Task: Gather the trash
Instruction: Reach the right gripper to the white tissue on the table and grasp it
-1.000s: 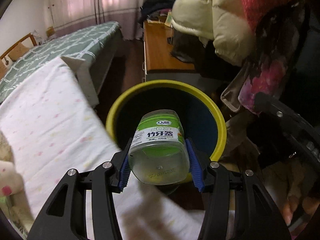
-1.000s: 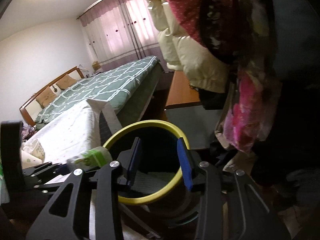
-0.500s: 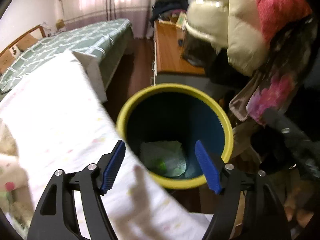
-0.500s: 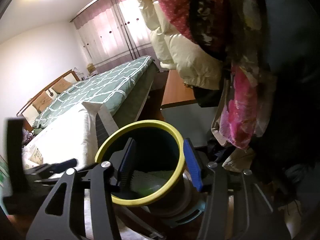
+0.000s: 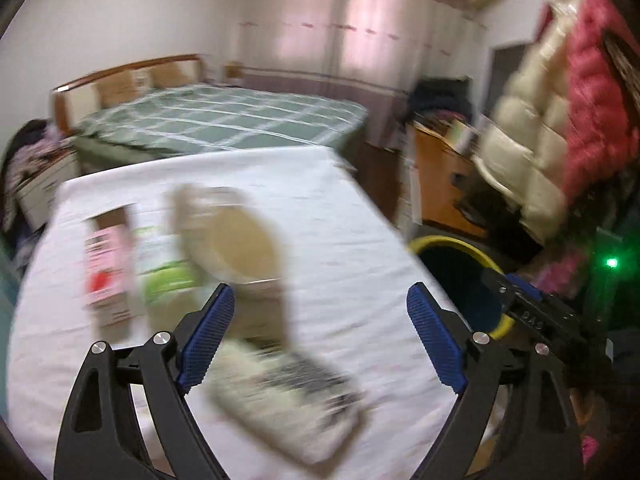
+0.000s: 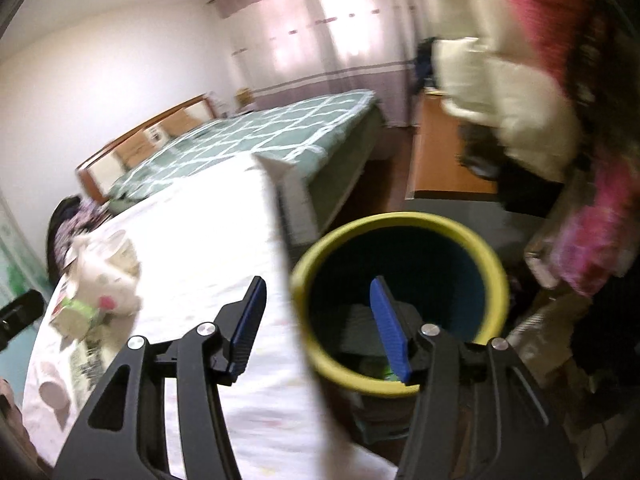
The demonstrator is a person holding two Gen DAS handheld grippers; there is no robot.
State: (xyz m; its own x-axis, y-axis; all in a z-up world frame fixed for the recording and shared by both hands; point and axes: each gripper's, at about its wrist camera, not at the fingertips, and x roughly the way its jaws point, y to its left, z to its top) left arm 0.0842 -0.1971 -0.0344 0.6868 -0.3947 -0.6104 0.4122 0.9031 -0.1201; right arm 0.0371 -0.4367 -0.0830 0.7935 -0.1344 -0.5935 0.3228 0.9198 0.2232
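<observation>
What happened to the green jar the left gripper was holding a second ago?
The left gripper let the jar drop into the yellow-rimmed bin, then swung away to the white-covered table, where more trash lies. Its jaws are opening, with nothing between them. The right gripper opened a little wider and stayed empty by the bin, which did not move.

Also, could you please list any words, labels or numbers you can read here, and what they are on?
No text is readable; motion blur smears it all.
Pink carton: print blurred.
Green-labelled tub: label blurred.
Flat printed packet: dark print blurred.
Right gripper: raised letters on its body, in the left wrist view, unclear.
</observation>
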